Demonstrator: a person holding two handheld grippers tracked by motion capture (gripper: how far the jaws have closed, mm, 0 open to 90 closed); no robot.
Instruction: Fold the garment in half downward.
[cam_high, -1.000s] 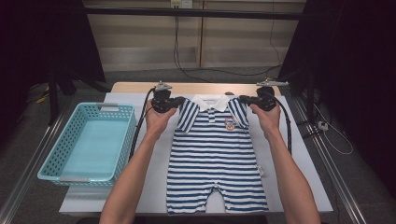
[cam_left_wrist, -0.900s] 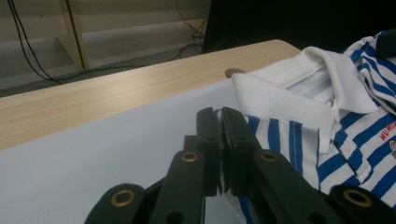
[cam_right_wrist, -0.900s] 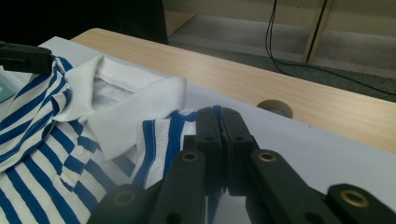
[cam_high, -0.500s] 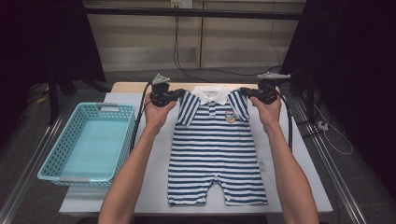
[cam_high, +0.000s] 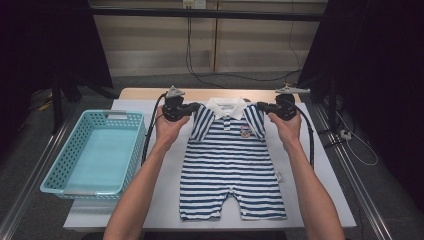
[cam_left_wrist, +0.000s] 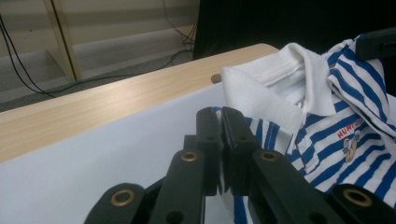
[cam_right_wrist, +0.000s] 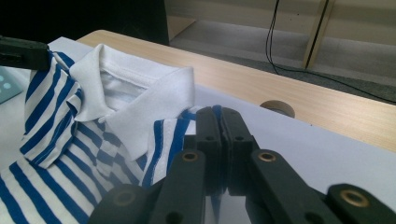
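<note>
Striped romper (cam_high: 231, 162) flat on table (cam_high: 330, 175), left gripper (cam_high: 192, 107) and right gripper (cam_high: 261, 106) clamped shut on its shoulders — basket (cam_high: 60, 167) beside.

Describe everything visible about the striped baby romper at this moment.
The striped romper is a short-sleeved, short-legged baby one-piece in blue and white horizontal stripes, apparently soft knit cotton, with a white polo collar, a short placket and a small chest badge with red lettering. It lies front up on the white table cover, legs toward the person, lower body flat. The left gripper and right gripper are each shut on a shoulder, and the sleeves are bunched there. The turquoise basket sits apart to its left.
</note>
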